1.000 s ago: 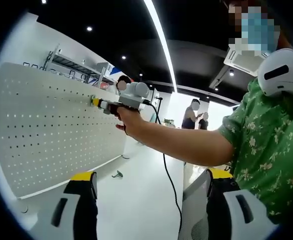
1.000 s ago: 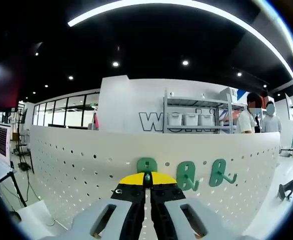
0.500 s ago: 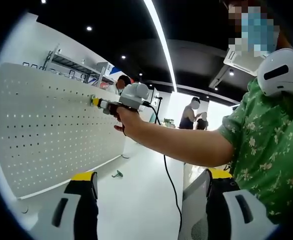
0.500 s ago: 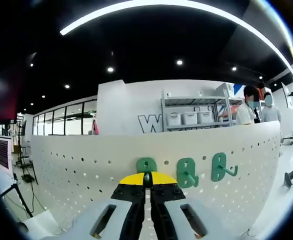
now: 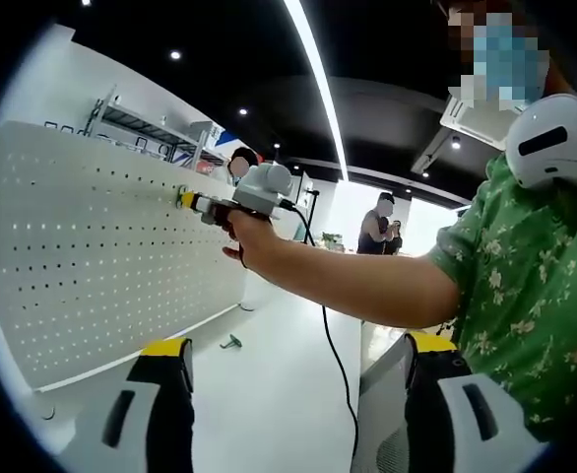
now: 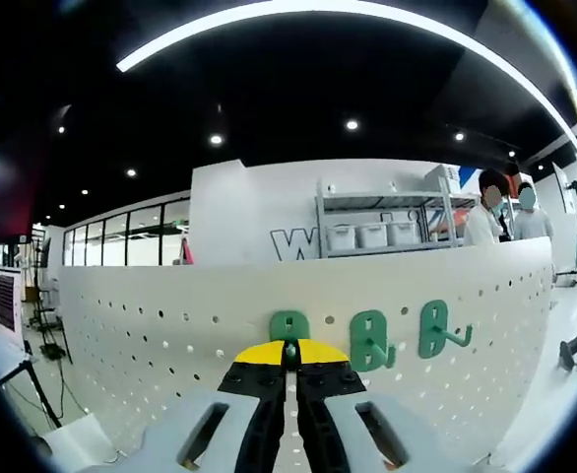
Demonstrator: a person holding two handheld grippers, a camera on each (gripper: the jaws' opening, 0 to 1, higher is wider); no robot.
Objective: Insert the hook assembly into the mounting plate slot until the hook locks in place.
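2 views logged. Left gripper view: our left gripper (image 5: 293,379) stands with jaws wide apart over the white table (image 5: 269,404); a loose hook (image 5: 230,343) lies beside the pegboard (image 5: 92,256). Right gripper view: our right gripper (image 6: 289,357) pinches a green hook (image 6: 289,326) against the board, 2 more hooks (image 6: 372,340) mounted just right.

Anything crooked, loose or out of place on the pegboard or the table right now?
One loose green hook lies on the white table below the white perforated pegboard. On the board, two mounted green hooks look upright. The right gripper is shut on a third green hook at the board.
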